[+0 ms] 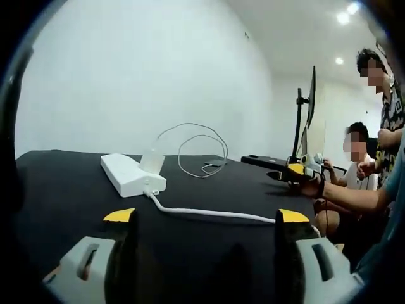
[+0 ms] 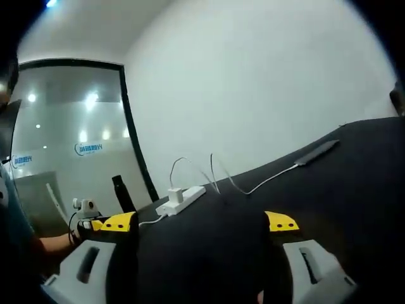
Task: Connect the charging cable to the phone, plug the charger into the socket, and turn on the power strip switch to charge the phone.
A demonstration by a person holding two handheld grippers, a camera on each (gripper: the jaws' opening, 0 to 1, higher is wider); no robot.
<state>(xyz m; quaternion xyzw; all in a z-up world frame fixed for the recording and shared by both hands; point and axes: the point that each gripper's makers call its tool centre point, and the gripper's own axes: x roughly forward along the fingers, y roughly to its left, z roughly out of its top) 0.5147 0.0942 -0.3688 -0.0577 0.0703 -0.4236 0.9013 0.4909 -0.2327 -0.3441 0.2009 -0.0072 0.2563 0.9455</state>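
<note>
- My left gripper (image 1: 206, 216) has its yellow-tipped jaws spread wide, holding nothing, low over the near part of the black surface (image 1: 63, 196).
- My right gripper (image 2: 200, 223) is likewise wide apart and empty above the same surface.
- Just past my left jaws the power strip's white cord (image 1: 209, 213) runs across the surface and drops out of sight behind my jaw on the right.
- The power strip (image 1: 131, 174) lies toward the far edge with a white charger (image 1: 152, 161) plugged into it; I cannot make out its switch.
- The thin charging cable (image 1: 201, 151) loops up from the charger and back down onto the surface.
- In the right gripper view that cable runs on to a flat dark phone (image 2: 316, 152) lying near the far edge; the joint is too small to judge.
- Beyond the surface's right end, two people sit by a monitor (image 1: 310, 107).
</note>
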